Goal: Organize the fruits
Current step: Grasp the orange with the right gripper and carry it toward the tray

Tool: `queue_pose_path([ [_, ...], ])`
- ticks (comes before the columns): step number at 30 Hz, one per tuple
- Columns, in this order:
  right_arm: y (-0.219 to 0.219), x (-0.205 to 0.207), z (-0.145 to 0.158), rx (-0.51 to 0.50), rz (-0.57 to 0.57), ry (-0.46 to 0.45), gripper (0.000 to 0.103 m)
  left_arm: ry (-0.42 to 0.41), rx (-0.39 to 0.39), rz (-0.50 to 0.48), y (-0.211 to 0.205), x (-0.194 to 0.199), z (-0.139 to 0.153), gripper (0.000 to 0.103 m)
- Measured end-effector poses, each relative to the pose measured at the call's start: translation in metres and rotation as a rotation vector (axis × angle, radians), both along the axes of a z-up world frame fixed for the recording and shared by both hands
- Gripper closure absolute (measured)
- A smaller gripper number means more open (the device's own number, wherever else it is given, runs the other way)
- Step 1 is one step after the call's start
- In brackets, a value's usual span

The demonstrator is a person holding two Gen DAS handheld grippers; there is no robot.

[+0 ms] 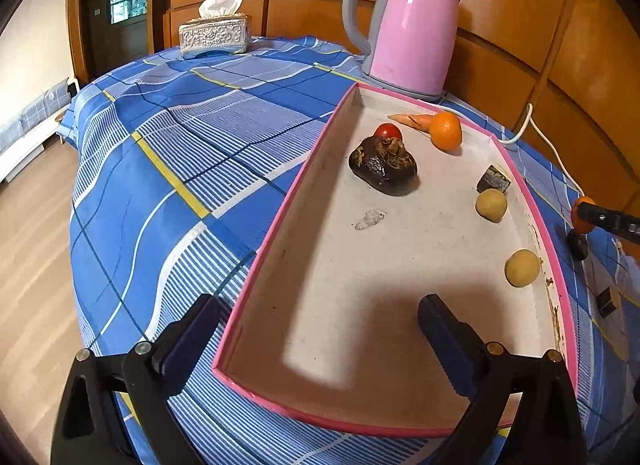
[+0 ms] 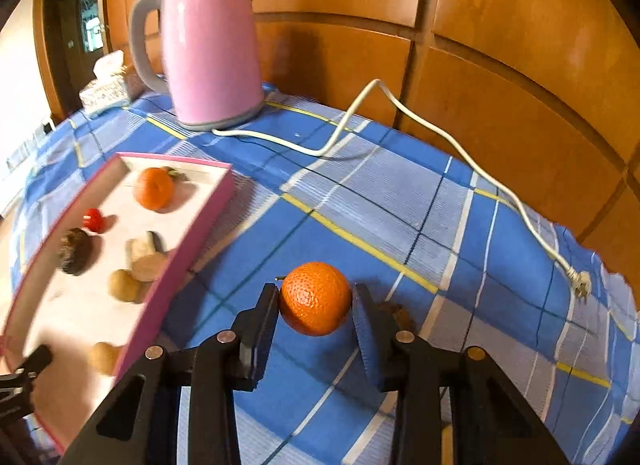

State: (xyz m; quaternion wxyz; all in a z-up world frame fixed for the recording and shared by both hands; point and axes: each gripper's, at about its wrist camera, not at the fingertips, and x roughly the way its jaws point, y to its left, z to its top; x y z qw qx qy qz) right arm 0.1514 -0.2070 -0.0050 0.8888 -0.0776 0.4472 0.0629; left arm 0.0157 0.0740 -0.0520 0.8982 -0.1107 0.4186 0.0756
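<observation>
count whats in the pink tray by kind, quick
In the tray:
orange: 1
tomato: 1
carrot piece: 1
tan round fruit: 2
dark lump: 1
dark cube: 1
Total: 7
Not counted: second orange, outside the tray in the right gripper.

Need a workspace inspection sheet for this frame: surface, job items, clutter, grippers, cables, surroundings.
Surface: table under a blue plaid cloth.
Job items: pink-rimmed tray holds an orange, a small red fruit, a carrot piece, a large dark lump, a dark cube and two tan round fruits. A second orange is on the cloth outside the tray.
Clutter: pink kettle, tissue box.
Grippers: left gripper open above the tray's near end; right gripper pads against the second orange.
Cables: white kettle cord, unplugged, trailing over the cloth.
Surroundings: wooden panelling, wood floor.
</observation>
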Motion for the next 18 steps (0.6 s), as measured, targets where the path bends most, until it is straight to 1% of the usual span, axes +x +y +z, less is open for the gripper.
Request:
queue_pose_path([
  [4,0.008,-0.014,0.006,0.066,0.026,0.006,0.065,-0.003,-0.005,0.005,0.001,-0.001,0.002,0.003],
  [8,0.027,-0.029,0.010,0.116,0.088,0.024,0.065,-0.014,-0.002,-0.001,0.000,-0.003,0.005,0.003],
  [15,0.072,-0.032,0.010,0.180,0.202,0.059,0.065,-0.023,0.000,-0.012,-0.002,-0.004,0.008,0.003],
  [18,0.091,-0.028,0.008,0.185,0.234,0.071,0.065,-0.028,0.004,-0.012,-0.002,-0.005,0.009,0.003],
])
